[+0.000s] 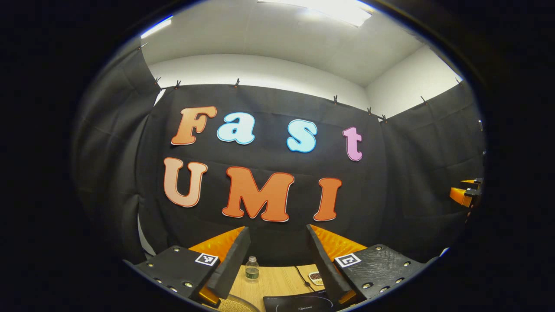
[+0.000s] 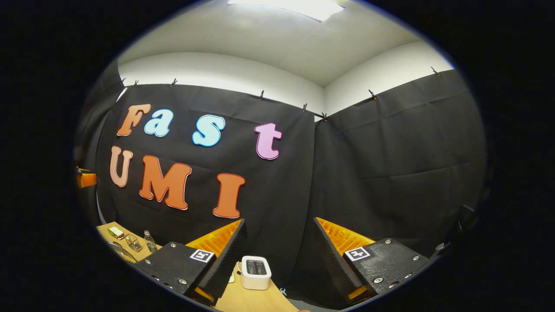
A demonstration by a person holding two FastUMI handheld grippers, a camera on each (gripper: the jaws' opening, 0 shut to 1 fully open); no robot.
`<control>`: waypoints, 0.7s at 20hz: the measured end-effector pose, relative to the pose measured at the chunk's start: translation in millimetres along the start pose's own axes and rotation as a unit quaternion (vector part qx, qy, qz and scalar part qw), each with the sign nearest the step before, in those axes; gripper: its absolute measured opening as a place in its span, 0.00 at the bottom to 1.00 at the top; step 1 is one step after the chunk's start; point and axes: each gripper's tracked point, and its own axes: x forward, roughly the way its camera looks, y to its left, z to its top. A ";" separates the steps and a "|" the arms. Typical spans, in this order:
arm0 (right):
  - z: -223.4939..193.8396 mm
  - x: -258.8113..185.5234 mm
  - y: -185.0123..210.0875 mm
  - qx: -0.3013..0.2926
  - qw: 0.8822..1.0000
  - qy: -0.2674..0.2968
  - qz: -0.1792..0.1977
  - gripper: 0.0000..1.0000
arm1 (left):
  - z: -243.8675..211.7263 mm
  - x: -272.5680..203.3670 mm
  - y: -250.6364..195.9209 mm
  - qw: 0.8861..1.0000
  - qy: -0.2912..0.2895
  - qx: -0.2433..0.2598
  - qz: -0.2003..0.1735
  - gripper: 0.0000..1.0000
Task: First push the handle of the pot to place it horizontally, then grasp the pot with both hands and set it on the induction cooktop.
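Both your left gripper (image 1: 277, 260) and right gripper (image 2: 279, 255) stand spread, gripping nothing. The induction cooktop (image 1: 299, 302) sits at bottom centre; the pot's place you cannot tell. Expect it heavy, rigid, slick: grip opposite rims.

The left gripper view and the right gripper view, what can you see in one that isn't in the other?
In the left gripper view: the black induction cooktop, its cord, and a small dish behind it. In the right gripper view: a white toaster and small items at the table's far left. Both share the wooden table, a clear bottle, and a pair of open tongs holding nothing.
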 end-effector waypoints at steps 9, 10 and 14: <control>-3.5 22.8 -2.1 0.011 0.999 -0.010 0.052 0.94 | 15.3 -18.7 -23.4 0.999 -0.015 0.016 0.032 0.82; -4.7 26.0 -1.0 0.014 0.998 -0.011 0.060 0.94 | 16.6 -22.7 -27.3 0.999 -0.018 0.017 0.039 0.81; -16.7 36.9 7.2 0.017 0.996 -0.011 0.087 0.94 | 13.1 -43.9 -21.5 0.997 -0.014 0.025 0.071 0.80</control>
